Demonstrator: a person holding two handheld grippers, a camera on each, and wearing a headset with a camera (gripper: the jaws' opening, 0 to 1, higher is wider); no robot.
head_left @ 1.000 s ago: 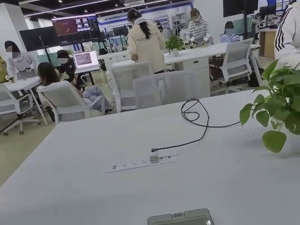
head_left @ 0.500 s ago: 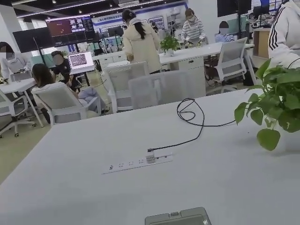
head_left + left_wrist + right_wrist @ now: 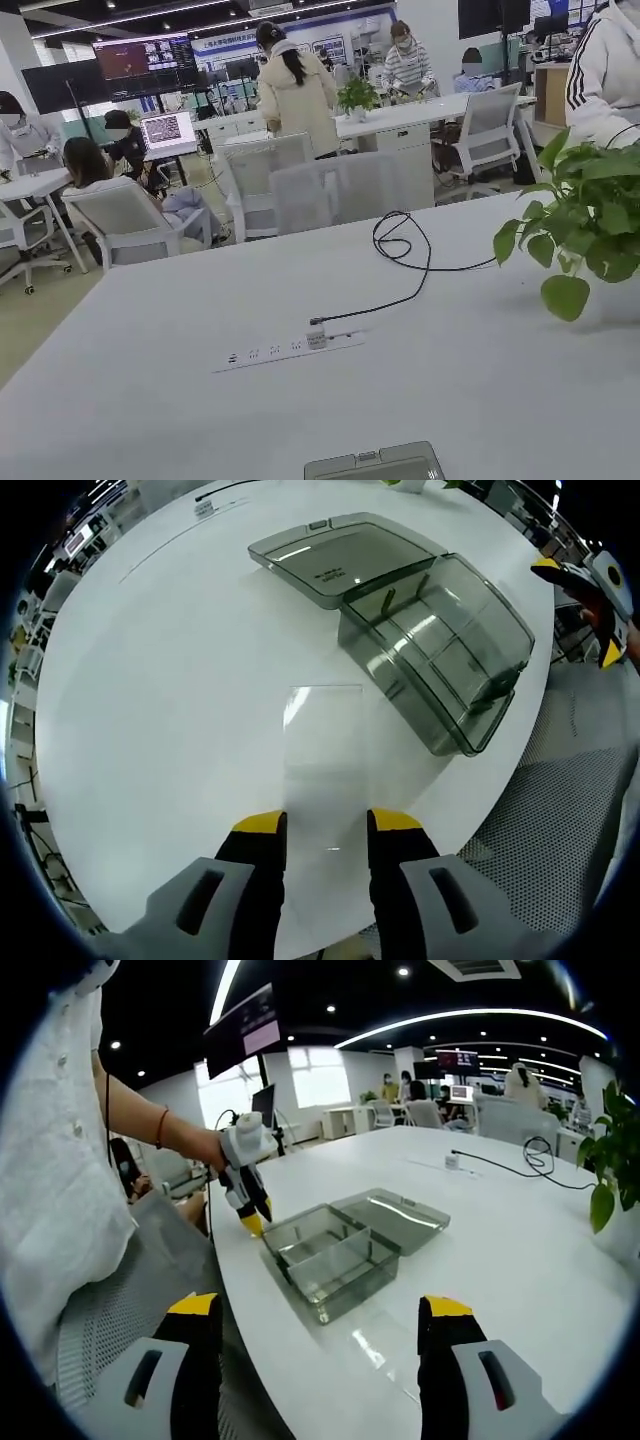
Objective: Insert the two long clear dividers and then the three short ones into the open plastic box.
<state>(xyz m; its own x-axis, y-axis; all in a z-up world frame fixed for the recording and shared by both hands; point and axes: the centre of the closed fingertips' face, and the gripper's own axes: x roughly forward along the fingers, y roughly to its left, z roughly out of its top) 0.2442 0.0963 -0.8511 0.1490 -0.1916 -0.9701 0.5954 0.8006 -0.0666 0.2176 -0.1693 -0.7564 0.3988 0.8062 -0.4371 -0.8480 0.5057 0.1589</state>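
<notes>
The clear plastic box (image 3: 440,660) stands open near the table's edge, its lid (image 3: 335,555) lying flat behind it. Partition walls show inside the box (image 3: 330,1250). A long clear divider (image 3: 325,750) reaches forward from between the jaws of my left gripper (image 3: 328,825), which is shut on its edges and held above the table short of the box. In the right gripper view, a hand holds the left gripper (image 3: 250,1215) at the box's left corner. My right gripper (image 3: 320,1307) stands wide open in front of the box, holding nothing. The lid's edge (image 3: 372,463) shows at the bottom of the head view.
A white power strip (image 3: 288,350) with a black cable (image 3: 400,250) lies mid-table. A leafy plant (image 3: 585,225) stands at the right. Something clear glints on the table (image 3: 372,1348) before the box. Mesh chairs and several people are beyond the table (image 3: 150,400).
The head camera has drifted a little, so the whole scene shifted slightly left and up. The things on the table have not moved.
</notes>
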